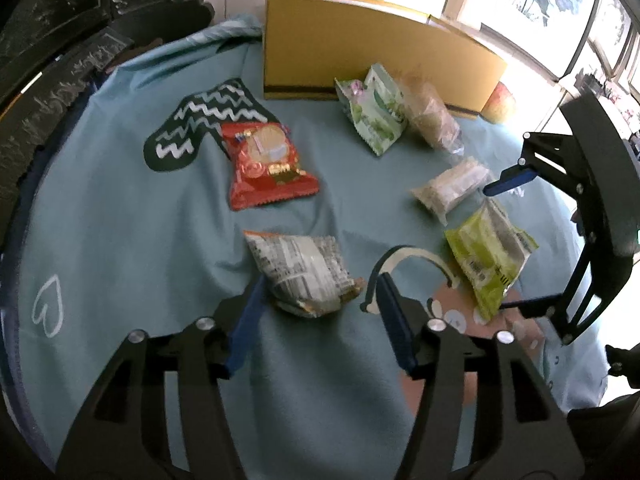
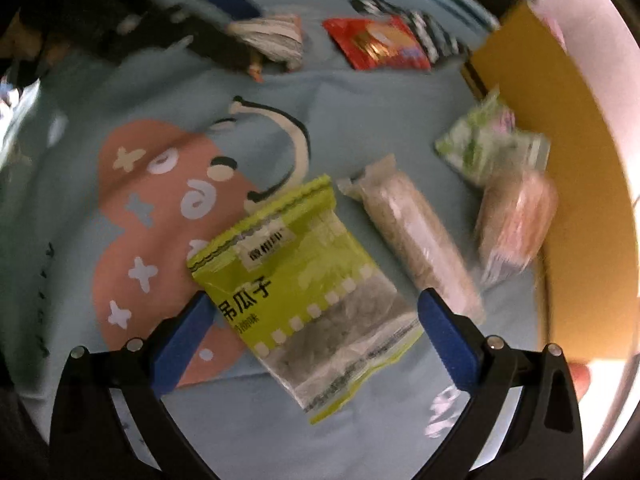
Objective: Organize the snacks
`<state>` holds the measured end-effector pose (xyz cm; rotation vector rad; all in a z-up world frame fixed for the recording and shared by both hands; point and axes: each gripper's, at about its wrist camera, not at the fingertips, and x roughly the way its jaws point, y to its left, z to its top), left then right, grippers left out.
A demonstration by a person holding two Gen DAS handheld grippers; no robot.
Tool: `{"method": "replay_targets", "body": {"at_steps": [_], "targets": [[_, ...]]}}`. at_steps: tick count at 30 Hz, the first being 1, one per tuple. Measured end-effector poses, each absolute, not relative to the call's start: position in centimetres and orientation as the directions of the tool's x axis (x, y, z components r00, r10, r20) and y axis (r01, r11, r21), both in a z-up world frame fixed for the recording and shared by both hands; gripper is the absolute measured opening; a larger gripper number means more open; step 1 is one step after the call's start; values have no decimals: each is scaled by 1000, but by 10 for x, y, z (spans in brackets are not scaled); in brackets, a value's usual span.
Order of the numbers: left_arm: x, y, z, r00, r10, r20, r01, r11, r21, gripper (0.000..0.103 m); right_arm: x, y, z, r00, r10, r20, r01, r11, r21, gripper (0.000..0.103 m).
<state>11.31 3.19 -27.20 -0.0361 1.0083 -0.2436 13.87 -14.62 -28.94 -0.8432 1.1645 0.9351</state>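
— Between the right gripper's (image 2: 314, 334) spread blue pads, what lies there?

— A lime-green seed packet (image 2: 296, 300), flat on the blue cloth (image 2: 360, 120); the jaws stand wide and neither pad presses it.

— And the left gripper (image 1: 320, 312)?

— Parted too, a grey-printed packet (image 1: 304, 276) just ahead of its tips, nothing gripped.

— Beyond that one?

— A red biscuit packet (image 1: 268, 164) further out, then a pale green packet (image 1: 374, 108) and a clear wrapped roll (image 1: 432, 116) leaning by the yellow box (image 1: 360, 52). Another clear pack (image 1: 452, 188) sits off to its right, near the right gripper.
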Motion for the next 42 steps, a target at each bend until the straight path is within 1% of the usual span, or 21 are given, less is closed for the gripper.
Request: {"method": "replay_targets", "body": {"at_steps": [1,2,3,4,5,6,8,11,14,15,16,17,20,23,29,32,36,37,42], "targets": [[114,31,-275,501,-217,-838,187,972,-140,60,152,-148,-294,78,147,-986,-895,447,-4,102],[115,30,-277,499,-216,-839,187,972,-138,60,155,-150,-293,68,156,-985,-878,479,15,101],[116,30,-278,499,-212,-840,186,973,-135,60,152,-150,-293,74,149,-986,-882,471,5,99],[117,29,-278,501,-211,-839,185,974,-134,60,150,-150,-290,71,152,-986,-879,478,11,92],[119,29,-276,509,-209,-835,183,974,-132,60,147,-151,-287,70,154,-986,-878,479,12,88],[120,29,-275,517,-208,-830,182,974,-131,62,144,-151,-285,67,157,-985,-873,487,18,82],[122,29,-271,531,-208,-821,185,974,-127,67,136,-156,-283,54,174,-983,-849,526,46,81],[127,27,-270,533,-206,-821,197,973,-116,70,134,-176,-280,36,246,-968,-761,635,133,81],[131,23,-276,523,-187,-832,210,974,-87,70,133,-202,-280,44,304,-952,-659,725,201,81],[132,21,-279,520,-172,-837,217,974,-66,69,131,-207,-279,52,312,-949,-634,744,211,81],[132,20,-281,515,-174,-839,229,972,-61,63,130,-212,-279,59,314,-947,-618,757,213,81],[133,18,-283,503,-188,-844,245,967,-70,43,128,-215,-279,70,315,-946,-603,769,212,81],[133,19,-284,494,-226,-839,259,960,-106,42,132,-215,-281,90,318,-944,-574,791,212,81],[128,21,-276,516,-262,-815,265,954,-140,42,132,-222,-281,101,351,-931,-536,808,247,81],[114,13,-244,572,-309,-760,315,938,-145,42,138,-240,-259,147,424,-894,-484,819,308,80],[110,7,-224,604,-327,-727,342,930,-134,42,139,-251,-242,185,463,-867,-465,818,338,78],[113,3,-209,620,-345,-705,351,925,-144,42,149,-254,-233,207,448,-870,-472,825,312,78],[114,2,-207,621,-347,-703,350,925,-148,42,149,-252,-235,208,420,-883,-481,830,281,78],[115,-1,-212,594,-356,-721,358,920,-160,43,127,-236,-269,142,252,-957,-635,765,108,80]]}}
